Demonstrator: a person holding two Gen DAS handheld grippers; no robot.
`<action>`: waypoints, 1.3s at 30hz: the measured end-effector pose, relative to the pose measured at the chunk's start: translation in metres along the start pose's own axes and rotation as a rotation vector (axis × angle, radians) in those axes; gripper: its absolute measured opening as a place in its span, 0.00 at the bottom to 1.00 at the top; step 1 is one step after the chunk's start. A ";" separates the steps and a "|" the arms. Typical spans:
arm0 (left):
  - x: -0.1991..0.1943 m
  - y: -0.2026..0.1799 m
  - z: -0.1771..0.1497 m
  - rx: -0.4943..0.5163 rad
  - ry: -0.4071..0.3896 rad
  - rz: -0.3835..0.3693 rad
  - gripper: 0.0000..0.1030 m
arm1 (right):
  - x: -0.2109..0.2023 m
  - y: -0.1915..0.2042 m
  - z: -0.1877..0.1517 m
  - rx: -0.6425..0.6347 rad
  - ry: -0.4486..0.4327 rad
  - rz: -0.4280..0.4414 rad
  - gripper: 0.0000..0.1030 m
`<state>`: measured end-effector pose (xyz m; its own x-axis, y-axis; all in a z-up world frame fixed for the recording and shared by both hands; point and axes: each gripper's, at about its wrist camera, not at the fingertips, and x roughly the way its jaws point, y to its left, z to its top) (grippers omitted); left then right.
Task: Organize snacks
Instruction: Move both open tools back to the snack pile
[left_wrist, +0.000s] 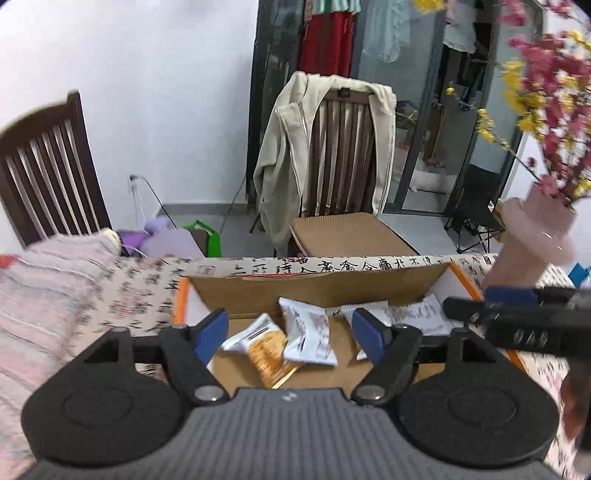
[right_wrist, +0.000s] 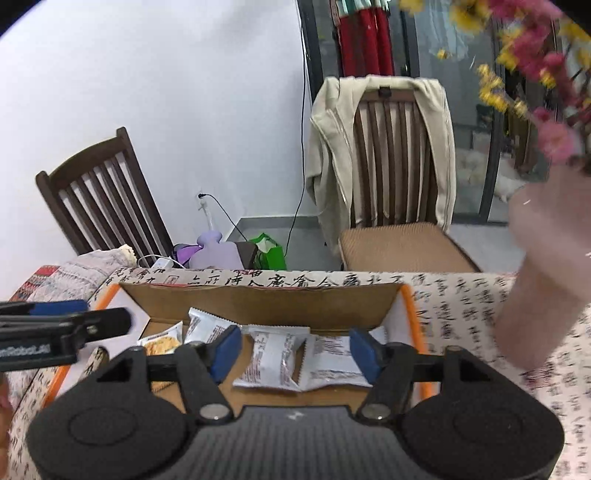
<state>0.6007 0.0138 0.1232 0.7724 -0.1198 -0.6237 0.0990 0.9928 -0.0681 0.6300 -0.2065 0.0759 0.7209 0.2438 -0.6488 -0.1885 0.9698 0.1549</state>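
An open cardboard box (left_wrist: 321, 286) (right_wrist: 266, 301) with orange-edged flaps sits on a cloth printed with calligraphy. Several snack packets lie on its floor: an orange-and-white packet (left_wrist: 264, 347) (right_wrist: 162, 343) and white packets (left_wrist: 308, 334) (right_wrist: 273, 360). My left gripper (left_wrist: 291, 332) hovers over the near side of the box, open, with nothing pressed between its blue pads. My right gripper (right_wrist: 295, 350) is also open above the white packets, touching none. Each gripper shows at the edge of the other's view: the right gripper (left_wrist: 517, 317), the left gripper (right_wrist: 55, 332).
A pink vase (left_wrist: 532, 240) (right_wrist: 546, 280) with red and yellow flowers stands right of the box. A folded pink blanket (left_wrist: 48, 288) lies at left. Beyond the table are two dark wooden chairs, one (left_wrist: 343, 158) draped with a beige jacket, and bags on the floor.
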 end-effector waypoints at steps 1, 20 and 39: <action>-0.011 0.000 -0.002 0.014 -0.006 0.002 0.76 | -0.009 -0.002 -0.001 -0.006 -0.007 -0.004 0.65; -0.220 -0.001 -0.119 0.062 -0.226 0.083 0.94 | -0.196 -0.026 -0.076 -0.082 -0.192 -0.031 0.86; -0.321 -0.043 -0.337 0.047 -0.252 0.122 0.97 | -0.336 0.018 -0.319 -0.120 -0.344 0.081 0.96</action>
<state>0.1372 0.0127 0.0637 0.9117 -0.0034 -0.4109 0.0199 0.9992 0.0359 0.1720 -0.2747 0.0585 0.8787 0.3289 -0.3461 -0.3165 0.9440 0.0937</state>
